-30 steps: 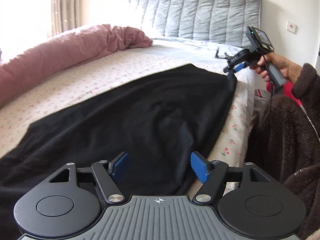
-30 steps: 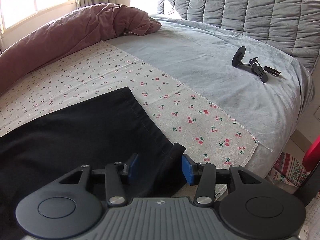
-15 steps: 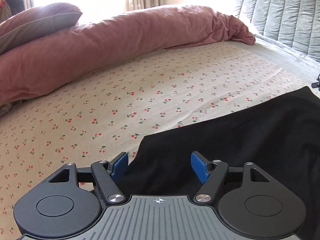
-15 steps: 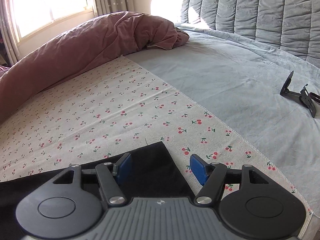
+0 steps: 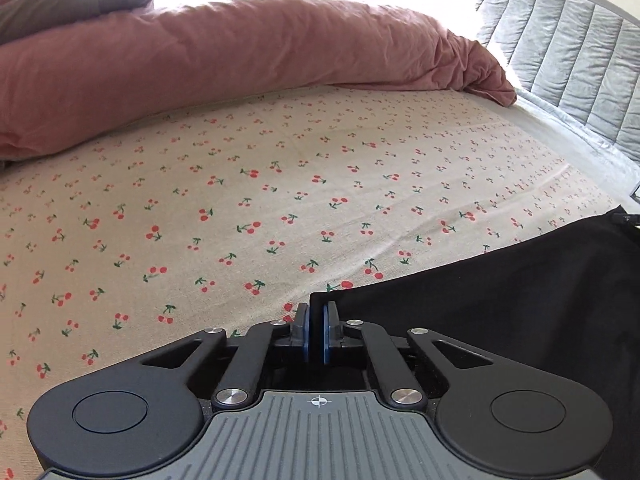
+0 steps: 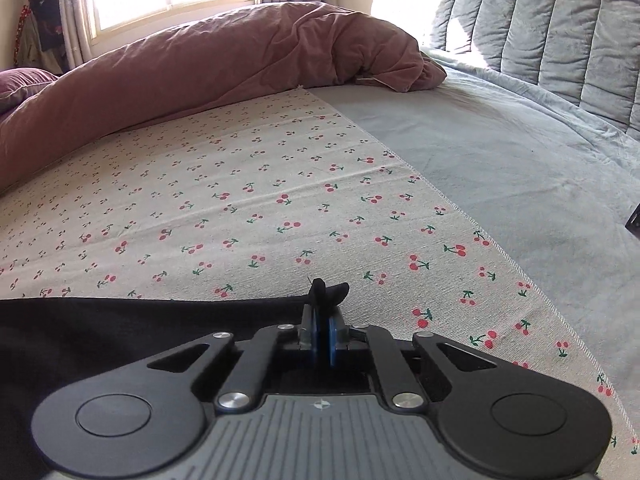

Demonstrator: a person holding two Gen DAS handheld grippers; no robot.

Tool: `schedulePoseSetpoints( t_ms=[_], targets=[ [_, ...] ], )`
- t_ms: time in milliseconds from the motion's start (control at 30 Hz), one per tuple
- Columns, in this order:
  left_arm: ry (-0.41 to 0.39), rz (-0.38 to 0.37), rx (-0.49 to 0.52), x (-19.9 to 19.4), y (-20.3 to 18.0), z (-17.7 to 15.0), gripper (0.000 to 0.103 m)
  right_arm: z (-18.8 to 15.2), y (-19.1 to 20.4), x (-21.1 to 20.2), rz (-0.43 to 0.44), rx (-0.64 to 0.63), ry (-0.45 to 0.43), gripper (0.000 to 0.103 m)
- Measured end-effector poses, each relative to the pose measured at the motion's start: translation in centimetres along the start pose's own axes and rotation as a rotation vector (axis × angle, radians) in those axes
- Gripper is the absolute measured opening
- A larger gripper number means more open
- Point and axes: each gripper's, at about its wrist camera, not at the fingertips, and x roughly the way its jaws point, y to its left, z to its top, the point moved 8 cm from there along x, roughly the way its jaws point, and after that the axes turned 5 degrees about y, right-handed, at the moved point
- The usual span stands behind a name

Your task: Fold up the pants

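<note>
The black pants [image 5: 500, 300] lie on the cherry-print sheet [image 5: 280, 200], stretching right from my left gripper. My left gripper [image 5: 316, 320] is shut on a corner of the pants' near edge. In the right wrist view the pants [image 6: 120, 340] spread to the left. My right gripper [image 6: 322, 320] is shut on another corner, with a small black tuft of fabric sticking out past the blue pads [image 6: 332, 332].
A rolled pink duvet [image 5: 240, 60] lies along the far side of the bed. A grey quilted headboard [image 6: 540, 20] and grey sheet [image 6: 520, 160] are to the right. A small black object [image 6: 634, 222] shows at the right edge.
Both grippers have closed from open onto corners of the pants. Both views have shifted lower and closer to the sheet.
</note>
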Motion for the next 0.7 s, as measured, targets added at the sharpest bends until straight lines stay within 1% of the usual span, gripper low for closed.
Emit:
schedulePoseSetpoints(
  t_ms=[67,133,167,200,233,267,300,333,367,400,433,467,500,533,567,600,633,700],
  targets=[
    [-0.077,0.016,0.003,-1.5,-0.4,0.5,0.003,0.4,0.1,-0.9,-0.043,-0.005,-0.059,0.004],
    [-0.142,0.023,-0.009,-2.6,-0.4,1.1,0.004,0.9,0.1,-1.6,-0.066,0.004,-0.109,0.003],
    [-0.167,0.039,-0.002,-2.9,-0.5,1.4,0.004,1.3,0.2,-1.7,-0.078,0.001,-0.132,0.003],
    [-0.176,0.058,0.010,-2.7,-0.6,1.5,0.005,1.6,0.3,-1.7,-0.087,-0.006,-0.142,0.003],
    [-0.163,0.075,0.016,-2.2,-0.7,1.6,0.005,1.8,0.5,-1.3,-0.099,-0.014,-0.142,0.003],
    [-0.140,0.090,0.016,-1.4,-0.7,1.5,0.006,2.0,0.6,-0.6,-0.111,-0.019,-0.125,0.003],
    [-0.106,0.104,0.013,-0.4,-0.6,1.3,0.012,2.0,0.8,0.1,-0.124,-0.026,-0.103,0.005],
    [-0.072,0.118,0.003,0.5,-0.4,1.0,0.013,1.8,0.9,0.8,-0.139,-0.035,-0.078,0.011],
    [-0.054,0.131,-0.013,0.8,-0.2,0.8,0.016,1.5,1.0,1.2,-0.169,-0.047,-0.060,0.016],
    [-0.055,0.144,-0.038,0.6,0.0,0.7,0.019,1.4,1.0,1.1,-0.203,-0.058,-0.066,0.028],
    [-0.074,0.156,-0.065,-0.1,0.0,0.7,0.024,1.4,1.1,0.5,-0.235,-0.062,-0.079,0.043],
    [-0.100,0.159,-0.077,-1.0,-0.2,0.7,0.037,1.4,1.3,-0.4,-0.246,-0.059,-0.093,0.047],
    [-0.125,0.161,-0.075,-2.1,-0.7,0.6,0.049,1.6,1.6,-1.2,-0.242,-0.059,-0.110,0.049],
    [-0.143,0.163,-0.067,-3.0,-1.4,0.5,0.052,1.9,2.1,-2.3,-0.229,-0.064,-0.125,0.050],
    [-0.144,0.159,-0.049,-3.8,-2.2,0.4,0.052,2.2,2.8,-3.2,-0.219,-0.070,-0.131,0.051],
    [-0.140,0.150,-0.028,-4.3,-3.2,0.3,0.052,2.4,3.5,-3.9,-0.209,-0.074,-0.132,0.055],
    [-0.143,0.135,-0.007,-4.8,-4.2,0.2,0.052,2.6,4.5,-4.6,-0.187,-0.079,-0.131,0.060],
    [-0.152,0.099,0.025,-5.5,-6.2,0.2,0.052,2.8,7.6,-5.6,-0.115,-0.096,-0.127,0.062]
  ],
)
